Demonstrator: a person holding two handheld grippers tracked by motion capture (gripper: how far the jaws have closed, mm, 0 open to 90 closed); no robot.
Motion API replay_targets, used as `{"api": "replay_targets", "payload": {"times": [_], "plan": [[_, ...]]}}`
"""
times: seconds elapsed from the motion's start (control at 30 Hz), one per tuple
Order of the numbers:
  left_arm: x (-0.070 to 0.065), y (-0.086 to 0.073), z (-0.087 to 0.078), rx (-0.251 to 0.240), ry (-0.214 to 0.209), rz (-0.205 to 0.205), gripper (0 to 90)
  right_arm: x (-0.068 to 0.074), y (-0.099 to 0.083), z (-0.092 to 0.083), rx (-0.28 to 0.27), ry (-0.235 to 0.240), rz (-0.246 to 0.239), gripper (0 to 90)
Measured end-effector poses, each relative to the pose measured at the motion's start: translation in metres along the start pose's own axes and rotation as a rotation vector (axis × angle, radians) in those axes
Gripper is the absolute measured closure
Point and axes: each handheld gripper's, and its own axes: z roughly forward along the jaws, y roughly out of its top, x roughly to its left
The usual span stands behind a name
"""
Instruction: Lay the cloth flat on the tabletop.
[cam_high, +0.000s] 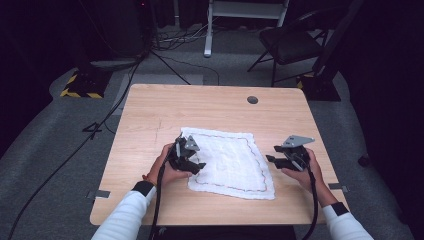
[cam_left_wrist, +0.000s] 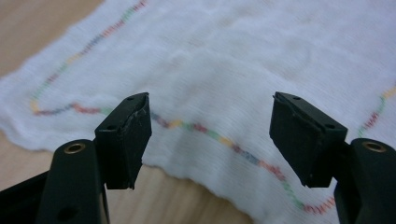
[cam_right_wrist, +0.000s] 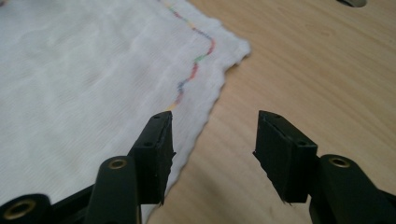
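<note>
Nearest, the left gripper (cam_high: 196, 159) sits over the left edge of the white cloth (cam_high: 230, 162), its jaws spread apart with nothing between them; the left gripper view looks past them onto the cloth's wavy hem and its multicoloured stitched line (cam_left_wrist: 219, 137), with a strip of bare wood beneath. Across from it, the right gripper (cam_high: 270, 154) hovers just off the cloth's right edge over bare table (cam_high: 150, 115), jaws likewise parted and empty. Its own view adds what the high view cannot: one jaw stands over the hem, the other over wood, and the cloth's far corner (cam_right_wrist: 236, 46) lies flat. The cloth lies spread on the middle of the table, slightly askew, with open wood on all sides. Farther off, a round grommet (cam_high: 252, 100) marks the far edge, and beyond it a folding chair (cam_high: 292, 42) stands on the floor.
</note>
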Motion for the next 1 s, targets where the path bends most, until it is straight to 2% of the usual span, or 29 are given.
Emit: {"api": "replay_targets", "payload": {"times": [0.17,0.33,0.4,0.47,0.63,0.8,0.87,0.9,0.93,1.0], "plan": [[-0.008,-0.016,-0.007,-0.011,-0.042,-0.001,28.4,-0.014,0.020,0.026,-0.002,-0.032,0.038,47.4],[-0.019,-0.030,-0.008,0.030,-0.041,0.016,28.1,-0.019,0.037,0.043,-0.026,-0.053,0.043,47.5],[-0.023,-0.033,-0.007,0.046,-0.039,0.022,27.7,-0.021,0.042,0.050,-0.021,-0.036,0.051,47.2],[-0.027,-0.037,-0.008,0.047,-0.034,0.023,28.1,-0.020,0.046,0.056,-0.019,-0.038,0.042,47.0],[-0.031,-0.045,-0.013,0.046,-0.025,0.000,28.3,-0.018,0.049,0.074,0.019,-0.021,0.013,46.8],[-0.033,-0.052,-0.017,0.040,-0.020,-0.026,28.6,-0.019,0.050,0.088,0.075,-0.040,-0.010,47.2],[-0.035,-0.055,-0.019,0.034,-0.014,-0.032,28.9,-0.022,0.048,0.094,0.116,-0.063,-0.015,46.8],[-0.036,-0.057,-0.021,0.037,-0.012,-0.036,28.9,-0.024,0.047,0.094,0.109,-0.053,-0.006,46.9],[-0.037,-0.058,-0.021,0.037,-0.012,-0.035,28.8,-0.028,0.045,0.094,0.106,-0.035,0.023,46.8],[-0.039,-0.061,-0.024,0.038,-0.012,-0.036,28.4,-0.033,0.044,0.093,0.109,-0.046,0.037,47.2]]}}
